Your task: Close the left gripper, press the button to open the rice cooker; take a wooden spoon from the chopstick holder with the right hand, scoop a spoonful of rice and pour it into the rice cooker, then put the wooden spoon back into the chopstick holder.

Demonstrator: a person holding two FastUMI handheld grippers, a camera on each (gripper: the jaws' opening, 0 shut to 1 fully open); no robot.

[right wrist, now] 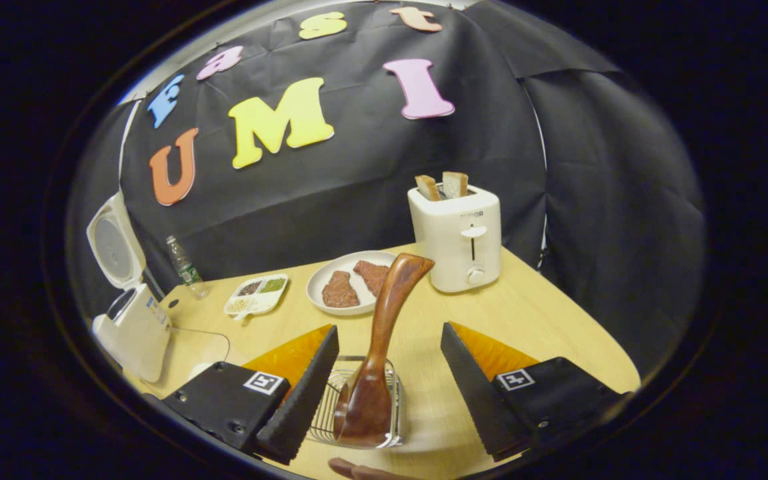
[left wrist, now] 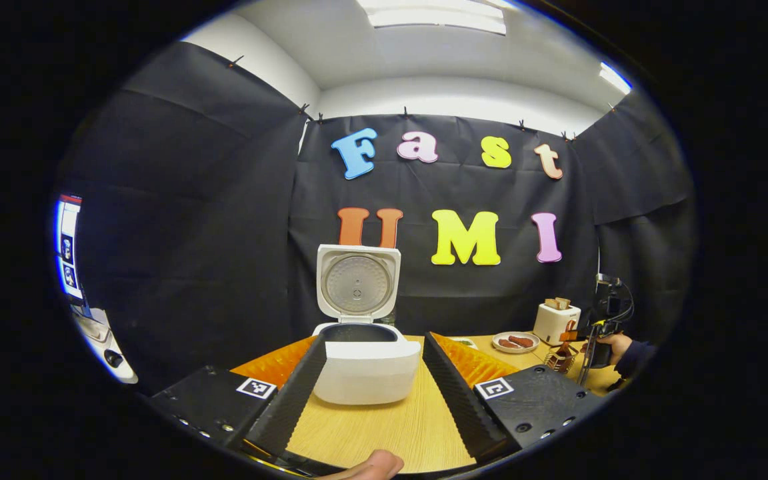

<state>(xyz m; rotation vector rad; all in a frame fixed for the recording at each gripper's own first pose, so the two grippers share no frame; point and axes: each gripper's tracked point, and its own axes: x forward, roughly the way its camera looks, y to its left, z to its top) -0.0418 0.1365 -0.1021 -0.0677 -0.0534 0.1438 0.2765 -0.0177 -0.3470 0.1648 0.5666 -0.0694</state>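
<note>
In the left gripper view, the left claw [left wrist: 371, 387] sits with its two fingers spread wide and nothing between them, pointed at a white rice cooker [left wrist: 365, 370] standing on the pale wood worktop [left wrist: 391, 427]. The cooker's lid [left wrist: 358, 283] is tipped fully up, so the button press looks done. Farther right in that view are a plate of meat, a white toaster, and a hand holding the other gripper over a wire holder.

In the right gripper view, the rice cooker stands far left, then a plastic bottle [right wrist: 184, 267], a small divided tray of grains [right wrist: 256, 295], a white plate with two brown meat slices [right wrist: 351, 283], and a toaster [right wrist: 457, 237] with two bread slices. The right claw [right wrist: 384, 387] is spread wide on either side of a dark wooden spoon [right wrist: 374, 373], not touching it; the spoon stands bowl-down in the wire chopstick holder [right wrist: 357, 407], handle leaning up and away.

Grasping the spoon, scooping, pouring and returning it all appear left (where the rice comes from is unclear). The toaster's small front lettering is too blurred to read.
</note>
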